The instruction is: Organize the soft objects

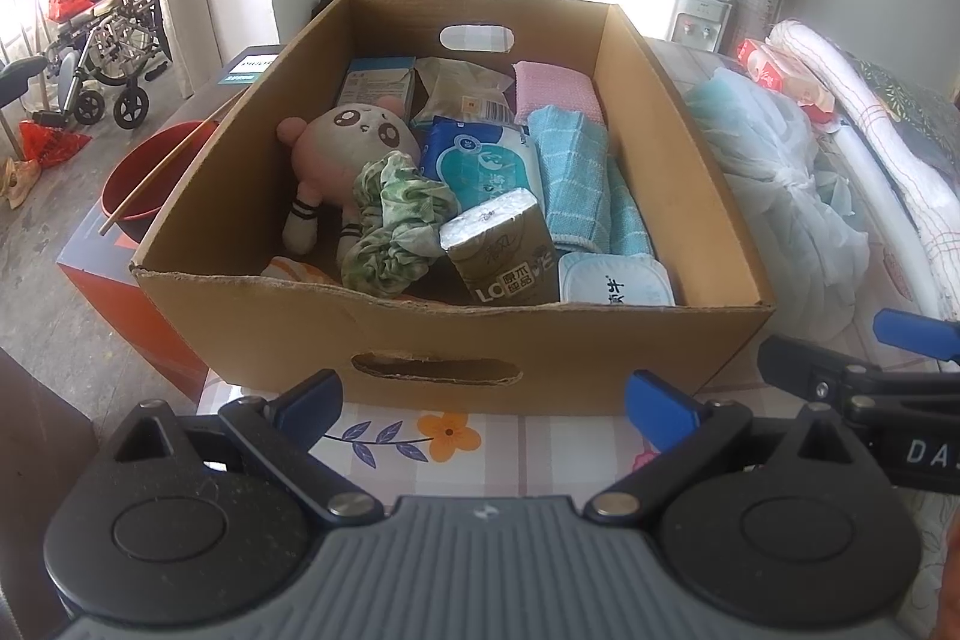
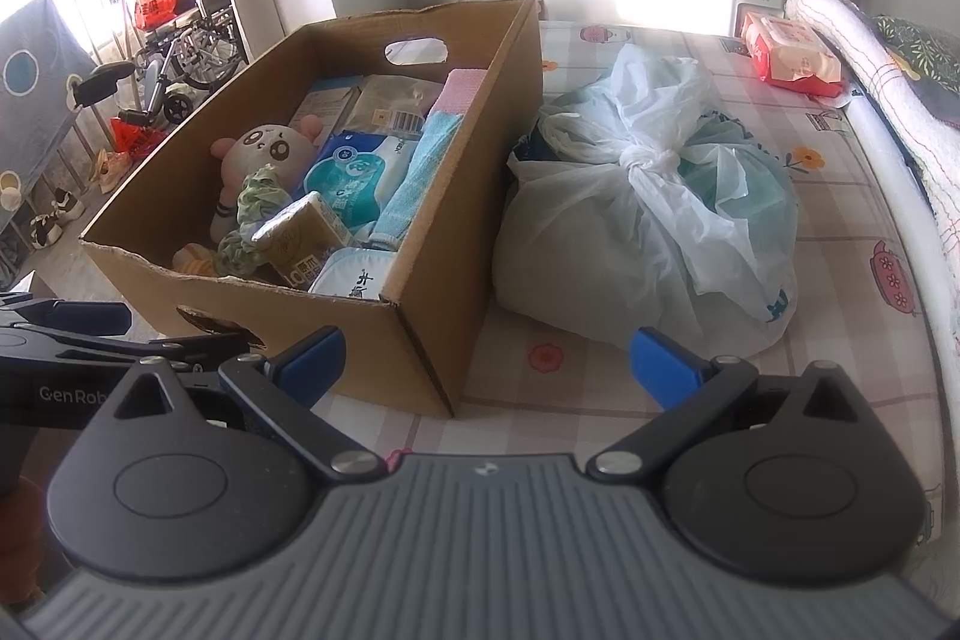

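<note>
The cardboard box [image 1: 456, 340] sits on the flowered tablecloth [image 2: 840, 196] right in front of you, open at the top and packed with soft things. At its left side a plush toy [image 1: 354, 142] with a grey-white face and pink ears lies on its back, and a green patterned scrunchie [image 1: 396, 220] is draped over its legs. Just right of that a brown tissue pack [image 1: 501, 250] leans tilted against a blue-and-white wipes pack [image 1: 480, 157]. Along the right wall a blue towel [image 1: 573, 178] lies folded, with a pink cloth [image 1: 558, 91] behind it touching the far wall. A white tub with a blue rim [image 1: 615, 280] rests in the near right corner; what the orange-striped item in the near left corner is, you probably can't make out from here.

Your left gripper [image 1: 483, 400] hovers before the box's near wall, blue fingers spread wide with nothing between them. Your right gripper [image 2: 486, 361] is just beside it at the box's near right corner, likewise spread apart and empty.

To the right of the box, touching or almost touching it, sits a knotted white plastic bag [image 2: 648, 214]. Farther back lie a red-and-white tissue packet [image 2: 792, 55] and a rolled white quilt [image 2: 870, 58]. A red bowl [image 1: 144, 178] with chopsticks stands left of the box
</note>
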A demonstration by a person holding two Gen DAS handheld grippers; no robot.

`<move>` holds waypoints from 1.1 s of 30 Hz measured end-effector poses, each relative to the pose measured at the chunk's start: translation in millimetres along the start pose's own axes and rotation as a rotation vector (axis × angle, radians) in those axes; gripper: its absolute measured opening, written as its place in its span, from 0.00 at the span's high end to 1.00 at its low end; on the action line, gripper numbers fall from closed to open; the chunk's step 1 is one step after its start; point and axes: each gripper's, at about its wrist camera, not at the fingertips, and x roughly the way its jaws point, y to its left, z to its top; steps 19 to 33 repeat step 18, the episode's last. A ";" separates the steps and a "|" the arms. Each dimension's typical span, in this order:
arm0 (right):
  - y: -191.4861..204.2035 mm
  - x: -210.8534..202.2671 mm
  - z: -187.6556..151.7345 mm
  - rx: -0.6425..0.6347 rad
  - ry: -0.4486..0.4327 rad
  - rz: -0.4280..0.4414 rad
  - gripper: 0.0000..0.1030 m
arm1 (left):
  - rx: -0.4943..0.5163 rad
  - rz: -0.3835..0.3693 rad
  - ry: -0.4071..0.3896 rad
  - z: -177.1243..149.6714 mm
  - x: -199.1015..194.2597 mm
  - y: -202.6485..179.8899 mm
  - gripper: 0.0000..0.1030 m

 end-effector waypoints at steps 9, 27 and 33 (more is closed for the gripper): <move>0.7 0.0 -0.5 -0.001 -0.001 -0.002 0.01 | -0.003 0.001 0.001 -0.6 -0.9 1.7 0.02; 1.0 0.4 0.1 -0.003 -0.001 -0.002 0.01 | -0.006 0.003 0.003 -2.2 -1.1 2.9 0.02; 1.0 0.4 0.1 -0.003 -0.001 -0.002 0.01 | -0.006 0.003 0.003 -2.2 -1.1 2.9 0.02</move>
